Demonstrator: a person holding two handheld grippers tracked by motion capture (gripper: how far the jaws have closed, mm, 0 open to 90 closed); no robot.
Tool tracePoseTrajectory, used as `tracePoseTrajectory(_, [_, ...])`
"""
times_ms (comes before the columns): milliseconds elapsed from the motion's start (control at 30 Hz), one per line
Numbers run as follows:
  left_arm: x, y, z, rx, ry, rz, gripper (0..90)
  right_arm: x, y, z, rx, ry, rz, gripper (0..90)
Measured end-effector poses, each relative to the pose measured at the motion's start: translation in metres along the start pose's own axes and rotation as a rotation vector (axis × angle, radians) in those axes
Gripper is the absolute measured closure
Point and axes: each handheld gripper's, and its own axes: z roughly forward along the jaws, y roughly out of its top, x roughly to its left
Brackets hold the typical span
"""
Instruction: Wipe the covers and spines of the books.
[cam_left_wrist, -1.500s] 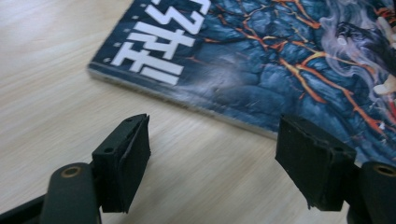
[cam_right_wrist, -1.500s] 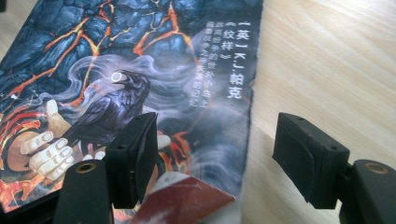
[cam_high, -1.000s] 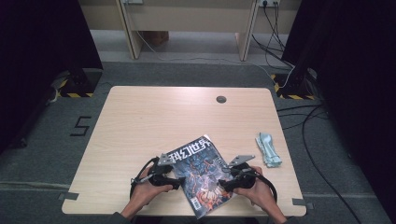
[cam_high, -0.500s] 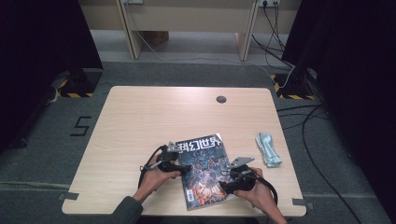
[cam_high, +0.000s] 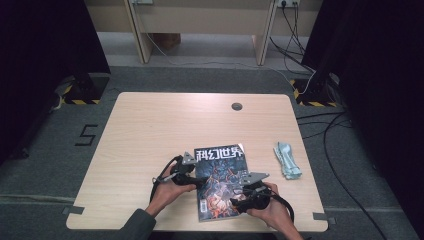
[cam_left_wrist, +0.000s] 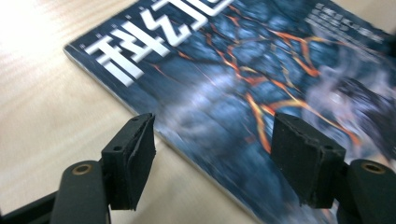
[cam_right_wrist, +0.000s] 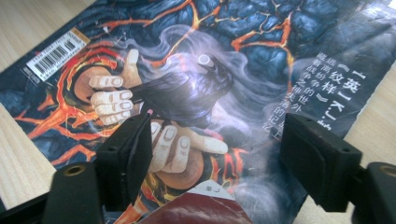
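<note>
- We see, in the high view, a pale wooden bench (cam_high: 150, 130) with a magazine (cam_high: 220, 182) lying flat in the lower middle of the frame, its white title strip toward the top and its bottom edge near the bench's near edge.
- The magazine cover is dark blue with orange cracks like lava; in the right gripper view it shows a drawn hand and a barcode label (cam_right_wrist: 56, 55) at the upper left.
- The left hand-held gripper (cam_high: 192, 176) sits at the magazine's left edge, held by the person's left hand (cam_high: 167, 190), which comes in from the bottom of the frame.
- In the left gripper view, its two black jaws stand apart, released; one hangs over bare wood just beside the magazine's spine edge, the other over the cover. Nothing is pinched between them. These jaws have just been closing a little.
- The right hand-held gripper (cam_high: 242, 197) rests over the magazine's lower right part, held by the right hand (cam_high: 272, 210).
- In the right gripper view, its jaws are also spread wide and released, both above the cover, gripping nothing. They have just been opening a little.
- A pale green folded cloth (cam_high: 287, 160) lies on the bench at the right of the frame, well apart from the magazine.
- A small round grommet hole (cam_high: 236, 106) sits near the bench's far edge.
</note>
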Motion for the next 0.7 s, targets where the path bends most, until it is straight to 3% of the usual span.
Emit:
tracePoseTrajectory(100, [-0.003,-0.003,-0.002,0.006,-0.005,0.005,32.4,0.004,-0.002,0.003,-0.004,-0.023,-0.025,21.8])
tracePoseTrajectory(233, [-0.003,-0.004,0.005,0.032,-0.01,0.004,33.5,0.006,-0.003,0.003,-0.007,-0.028,-0.018,21.3])
tracePoseTrajectory(267, [-0.002,-0.003,0.007,0.03,-0.024,-0.019,34.3,0.006,-0.003,0.003,-0.006,-0.028,-0.012,21.3])
tracePoseTrajectory(333, [-0.001,-0.002,0.009,0.027,-0.025,-0.018,34.1,0.007,-0.003,0.004,-0.013,-0.037,-0.006,21.3])
tracePoseTrajectory(700, [0.009,0.013,0.022,0.001,0.012,-0.039,33.8,0.002,0.003,0.013,-0.054,-0.079,0.045,20.4])
